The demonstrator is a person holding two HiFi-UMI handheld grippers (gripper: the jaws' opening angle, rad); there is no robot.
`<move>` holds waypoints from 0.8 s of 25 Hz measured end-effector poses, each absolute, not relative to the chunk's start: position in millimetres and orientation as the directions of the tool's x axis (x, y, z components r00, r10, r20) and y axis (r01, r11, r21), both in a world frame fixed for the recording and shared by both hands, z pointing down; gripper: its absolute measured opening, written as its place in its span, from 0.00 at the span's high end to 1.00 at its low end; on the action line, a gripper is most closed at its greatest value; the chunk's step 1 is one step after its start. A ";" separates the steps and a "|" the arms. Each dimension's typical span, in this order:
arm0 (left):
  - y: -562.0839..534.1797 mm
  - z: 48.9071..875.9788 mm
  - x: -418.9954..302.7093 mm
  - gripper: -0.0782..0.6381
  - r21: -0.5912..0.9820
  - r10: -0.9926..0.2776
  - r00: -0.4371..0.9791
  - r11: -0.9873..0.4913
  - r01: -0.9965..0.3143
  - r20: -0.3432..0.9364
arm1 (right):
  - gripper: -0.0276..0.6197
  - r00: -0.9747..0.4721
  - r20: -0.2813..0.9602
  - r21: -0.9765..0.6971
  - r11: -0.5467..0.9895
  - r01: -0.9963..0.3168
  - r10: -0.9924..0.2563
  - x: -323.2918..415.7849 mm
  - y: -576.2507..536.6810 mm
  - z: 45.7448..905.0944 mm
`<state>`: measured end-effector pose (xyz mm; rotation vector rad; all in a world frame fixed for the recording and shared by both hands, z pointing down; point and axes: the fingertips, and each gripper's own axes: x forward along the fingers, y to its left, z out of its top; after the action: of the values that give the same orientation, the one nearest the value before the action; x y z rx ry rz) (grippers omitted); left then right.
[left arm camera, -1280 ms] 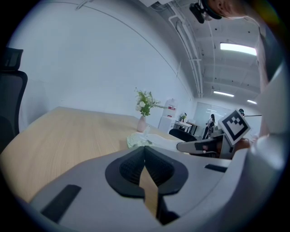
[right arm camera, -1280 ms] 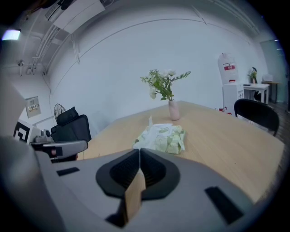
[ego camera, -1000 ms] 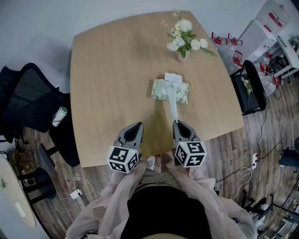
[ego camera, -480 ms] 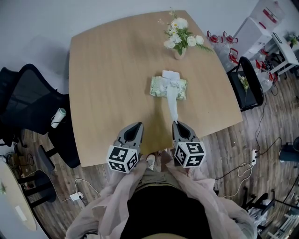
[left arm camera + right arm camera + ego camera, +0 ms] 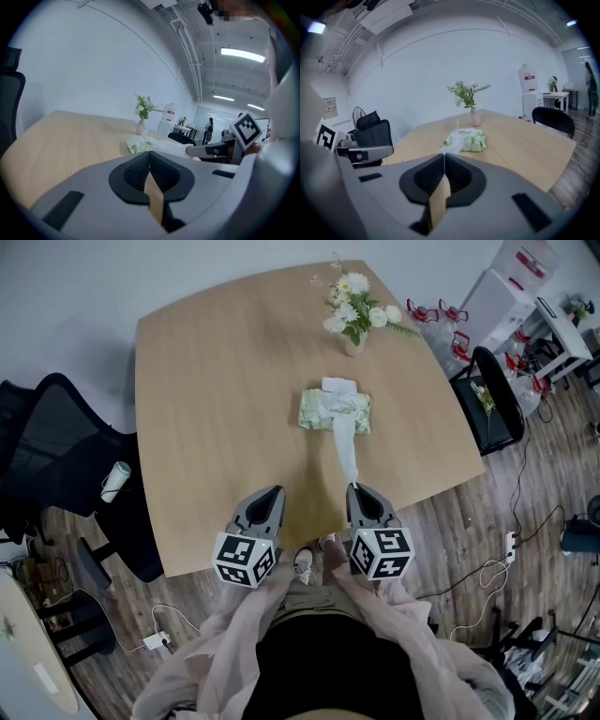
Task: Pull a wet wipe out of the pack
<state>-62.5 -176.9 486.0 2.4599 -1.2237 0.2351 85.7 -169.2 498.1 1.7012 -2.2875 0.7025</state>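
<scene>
Head view: right gripper (image 5: 357, 488) fingers clamp the wet wipe (image 5: 345, 448), stretched lengthwise from the pack (image 5: 323, 412) straight ahead; left gripper (image 5: 275, 491) closed, empty

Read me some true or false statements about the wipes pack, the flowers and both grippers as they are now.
1. The right gripper is shut on a wet wipe that runs to the pack. True.
2. The left gripper pins the pack down. False: its jaws are together on nothing, well short of the pack.
3. The flower vase stands beyond the pack. True.
4. The pack lies at the table's near edge. False: it lies around mid-table.
</scene>
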 end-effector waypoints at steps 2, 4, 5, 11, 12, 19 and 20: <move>-174.1 487.1 -63.7 0.87 0.263 -0.728 0.610 -0.551 -0.792 0.312 | 0.94 -0.309 0.428 -0.245 0.220 -0.944 -0.849 85.5 -165.0 496.7; -171.0 488.0 -64.4 0.87 0.264 -0.727 0.613 -0.553 -0.790 0.311 | 0.94 -0.304 0.425 -0.245 0.215 -0.946 -0.853 86.1 -160.4 496.3; -169.6 488.1 -64.8 0.87 0.264 -0.726 0.614 -0.554 -0.789 0.310 | 0.94 -0.301 0.423 -0.245 0.212 -0.946 -0.855 86.4 -158.0 496.2; -165.8 484.8 -66.9 0.87 0.257 -0.733 0.613 -0.557 -0.790 0.294 | 0.94 -0.297 0.403 -0.251 0.207 -0.945 -0.866 88.6 -148.2 486.4; -165.4 484.0 -67.2 0.87 0.255 -0.734 0.613 -0.558 -0.790 0.292 | 0.94 -0.296 0.395 -0.249 0.209 -0.946 -0.870 89.3 -147.4 482.2; -165.2 474.3 -65.9 0.87 0.233 -0.736 0.622 -0.577 -0.782 0.265 | 0.94 -0.271 0.364 -0.204 0.208 -0.957 -0.891 99.1 -145.4 462.0; -165.6 473.4 -65.7 0.87 0.231 -0.737 0.624 -0.580 -0.782 0.262 | 0.94 -0.266 0.360 -0.192 0.208 -0.959 -0.894 101.0 -145.1 460.7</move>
<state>-65.7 -165.6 473.4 2.5268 -1.2216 0.1958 101.0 -145.1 460.7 1.7891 -2.3034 0.5678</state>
